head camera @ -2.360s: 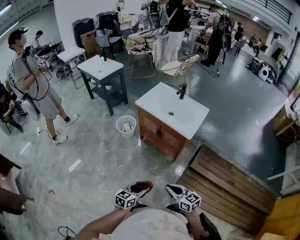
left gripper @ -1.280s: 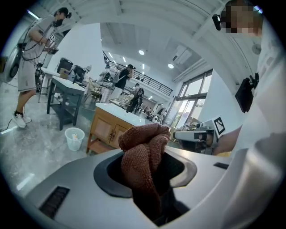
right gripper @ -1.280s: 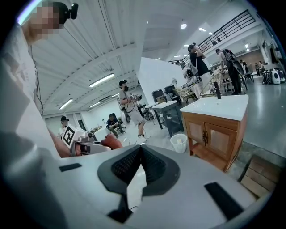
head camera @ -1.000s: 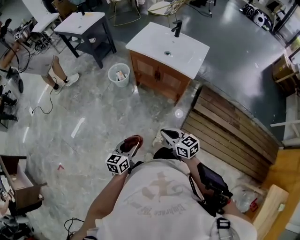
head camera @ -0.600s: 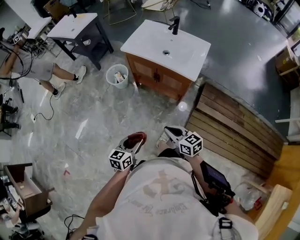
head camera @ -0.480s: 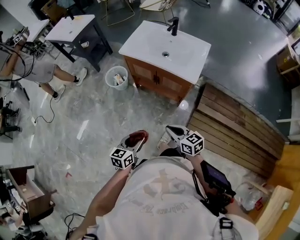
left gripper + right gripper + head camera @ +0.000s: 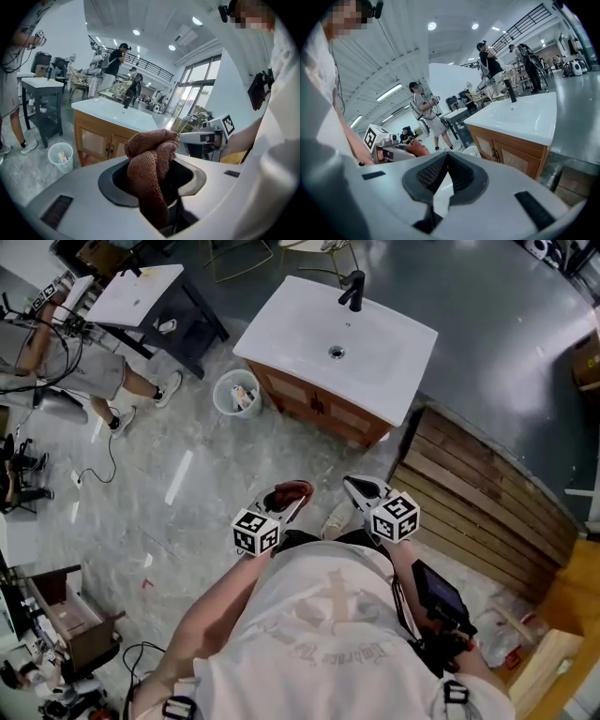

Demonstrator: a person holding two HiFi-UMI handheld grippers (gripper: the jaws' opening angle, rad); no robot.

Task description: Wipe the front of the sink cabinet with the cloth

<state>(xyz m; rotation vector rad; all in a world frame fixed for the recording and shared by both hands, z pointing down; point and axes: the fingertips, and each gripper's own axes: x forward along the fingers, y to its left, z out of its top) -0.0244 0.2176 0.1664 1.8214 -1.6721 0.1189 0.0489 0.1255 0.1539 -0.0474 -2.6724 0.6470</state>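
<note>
The sink cabinet has a white basin top (image 7: 319, 338) and a wooden two-door front (image 7: 314, 409), (image 7: 96, 139), (image 7: 511, 158). It stands a step or two ahead of me on the floor. My left gripper (image 7: 287, 495), (image 7: 154, 157) is shut on a reddish-brown cloth (image 7: 151, 161), (image 7: 291, 489) that bunches up between the jaws. My right gripper (image 7: 361, 490), (image 7: 446, 160) is shut with nothing in it, its jaws pressed together. Both grippers are held close to my body, well short of the cabinet front.
A small pale bin (image 7: 236, 393) stands at the cabinet's left corner. A wooden slatted pallet (image 7: 487, 502) lies to its right. A second sink on a dark stand (image 7: 155, 296) and a person (image 7: 94, 371) are at the far left. Cables trail over the floor.
I have come closer to the sink cabinet, which now sits nearer and more centred in the head view. Both grippers stay as they were, the left still holding the cloth.
</note>
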